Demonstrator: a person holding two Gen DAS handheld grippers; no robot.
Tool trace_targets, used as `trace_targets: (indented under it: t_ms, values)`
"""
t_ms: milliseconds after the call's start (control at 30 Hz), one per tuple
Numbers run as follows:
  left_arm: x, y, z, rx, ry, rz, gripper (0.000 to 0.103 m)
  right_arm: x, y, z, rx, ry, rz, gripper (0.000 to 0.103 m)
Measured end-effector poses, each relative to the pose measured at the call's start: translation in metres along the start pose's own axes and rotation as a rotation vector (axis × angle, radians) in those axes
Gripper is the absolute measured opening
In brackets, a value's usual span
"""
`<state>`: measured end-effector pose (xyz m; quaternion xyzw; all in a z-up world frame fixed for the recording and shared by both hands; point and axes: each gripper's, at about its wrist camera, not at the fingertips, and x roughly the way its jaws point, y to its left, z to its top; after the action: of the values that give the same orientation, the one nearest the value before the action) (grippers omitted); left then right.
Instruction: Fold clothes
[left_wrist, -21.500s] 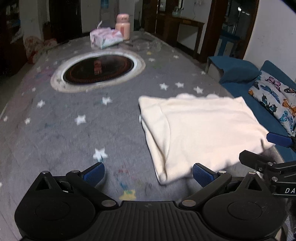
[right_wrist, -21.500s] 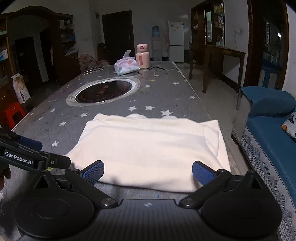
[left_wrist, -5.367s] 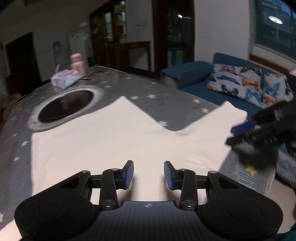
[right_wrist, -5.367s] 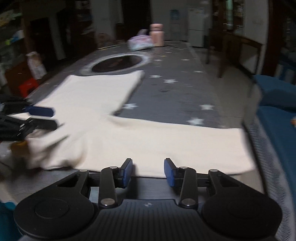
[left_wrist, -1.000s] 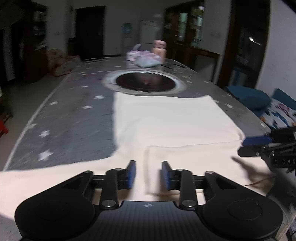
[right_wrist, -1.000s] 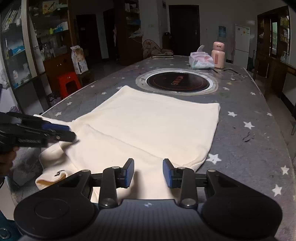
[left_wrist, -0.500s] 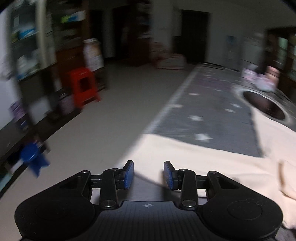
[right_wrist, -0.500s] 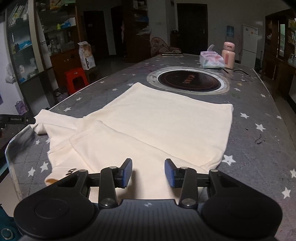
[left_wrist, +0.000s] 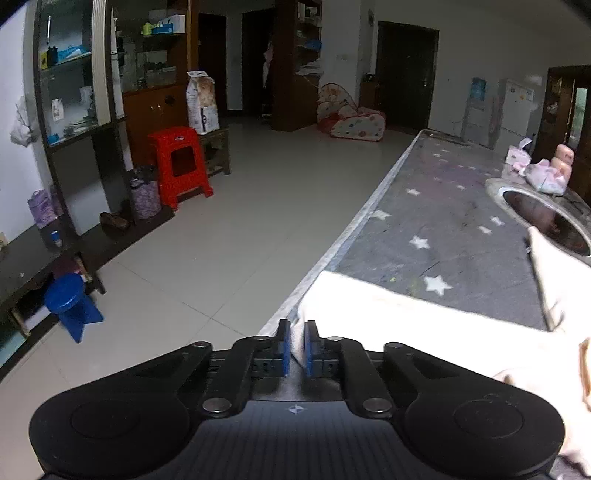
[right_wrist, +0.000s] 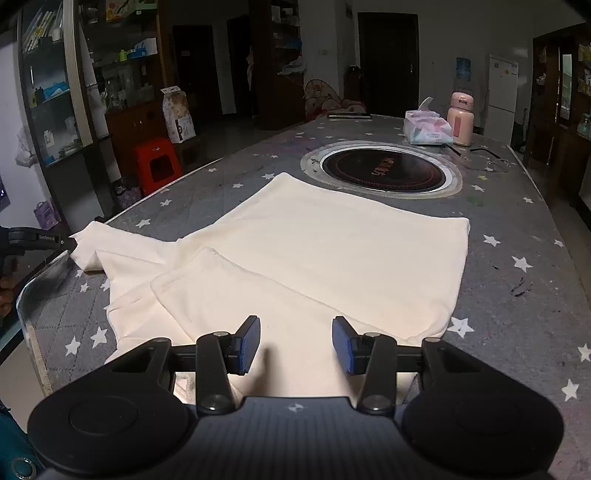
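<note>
Risk sits at our left gripper (left_wrist: 294, 349), clamped on the sleeve (right_wrist: 92, 245) tip at the table (right_wrist: 517, 258) edge: so thin a bite could slip once we pull, and the sleeve would drop over the side. Our right gripper (right_wrist: 295, 341) is opening, pads clear of cloth, over the near folded sleeve. Our shirt (right_wrist: 332, 251) lies flat on the table, long axis running from us toward the burner (right_wrist: 382, 171), hem nearest it.

garment (right_wrist: 332, 251) on table (right_wrist: 517, 295), before cooktop (right_wrist: 382, 171)
</note>
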<state>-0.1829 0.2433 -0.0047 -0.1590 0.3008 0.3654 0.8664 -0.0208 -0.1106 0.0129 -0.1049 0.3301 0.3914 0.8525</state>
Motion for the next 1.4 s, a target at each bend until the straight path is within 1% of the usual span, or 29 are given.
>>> trace_targets:
  t_ms: [67,133,233,300,433,533,600,667,800,900,933,967,1033,1067,1133,1233,1333,1400]
  values:
    - [-0.007,-0.005,0.01,-0.018,-0.016,-0.052,0.006,-0.002,0.0,0.001,0.003,-0.006,0.0,0.043]
    - [-0.019,-0.016,0.023,-0.017,-0.054,-0.126,0.005,-0.004,-0.001,0.001,0.009,-0.014,0.003,0.043]
    - [-0.041,-0.041,0.044,0.004,-0.117,-0.26,0.005,-0.007,-0.002,0.001,0.024,-0.029,0.007,0.043]
    - [-0.055,-0.064,0.058,0.033,-0.151,-0.359,0.005,-0.009,-0.003,0.0,0.035,-0.038,0.01,0.043]
    - [-0.08,-0.113,0.072,0.11,-0.199,-0.555,0.005,-0.016,-0.009,-0.003,0.066,-0.058,0.007,0.043]
    - [-0.094,-0.148,0.068,0.161,-0.192,-0.695,0.005,-0.023,-0.016,-0.008,0.097,-0.074,-0.003,0.043]
    - [-0.101,-0.169,0.059,0.195,-0.179,-0.782,0.005,-0.028,-0.021,-0.011,0.121,-0.083,-0.01,0.043]
    - [-0.105,-0.188,0.044,0.238,-0.143,-0.859,0.006,-0.032,-0.027,-0.014,0.138,-0.087,-0.022,0.043]
    - [-0.105,-0.223,0.008,0.342,-0.05,-0.981,0.006,-0.035,-0.037,-0.02,0.175,-0.084,-0.042,0.043]
    - [-0.102,-0.24,-0.015,0.404,0.031,-1.018,0.009,-0.035,-0.041,-0.024,0.191,-0.08,-0.055,0.043]
    - [-0.102,-0.243,-0.021,0.422,0.05,-1.025,0.013,-0.035,-0.042,-0.025,0.198,-0.079,-0.06,0.043]
    - [-0.1,-0.242,-0.025,0.441,0.06,-1.033,0.017,-0.035,-0.043,-0.026,0.201,-0.078,-0.064,0.043]
    - [-0.1,-0.232,-0.03,0.471,0.053,-1.031,0.026,-0.036,-0.045,-0.028,0.205,-0.076,-0.074,0.043]
    - [-0.097,-0.224,-0.03,0.476,0.046,-1.02,0.026,-0.037,-0.046,-0.029,0.208,-0.075,-0.079,0.043]
    - [-0.09,-0.205,-0.028,0.474,0.036,-0.975,0.027,-0.039,-0.048,-0.03,0.21,-0.071,-0.101,0.043]
    - [-0.07,-0.174,-0.025,0.465,0.036,-0.843,0.027,-0.046,-0.051,-0.03,0.21,-0.084,-0.127,0.043]
    - [-0.047,-0.148,-0.024,0.443,0.068,-0.712,0.027,-0.053,-0.053,-0.029,0.22,-0.106,-0.142,0.042]
    - [-0.038,-0.135,-0.024,0.434,0.087,-0.668,0.027,-0.053,-0.053,-0.025,0.227,-0.113,-0.128,0.042]
